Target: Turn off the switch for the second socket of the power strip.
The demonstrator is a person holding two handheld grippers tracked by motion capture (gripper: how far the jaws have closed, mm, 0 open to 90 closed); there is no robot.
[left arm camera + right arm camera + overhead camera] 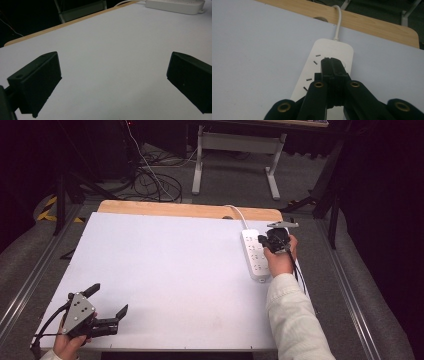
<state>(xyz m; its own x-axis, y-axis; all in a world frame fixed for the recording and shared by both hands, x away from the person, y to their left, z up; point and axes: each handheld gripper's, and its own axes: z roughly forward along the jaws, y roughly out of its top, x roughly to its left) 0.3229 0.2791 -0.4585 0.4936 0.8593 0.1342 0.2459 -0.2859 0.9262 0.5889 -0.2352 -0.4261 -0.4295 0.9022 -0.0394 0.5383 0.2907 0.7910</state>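
Item: long white plastic power strip (255, 254), lying along the right side of the white tabletop (165, 270). Right gripper (332, 61), jaws pressed together, tips over its sockets, likely for pressing. Left gripper (107, 301) idle, jaws wide, holding nothing.

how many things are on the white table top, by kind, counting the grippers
white power strip: 1
white cord of the strip: 1
black grippers: 2, left gripper open, right gripper shut over the strip
total: 4
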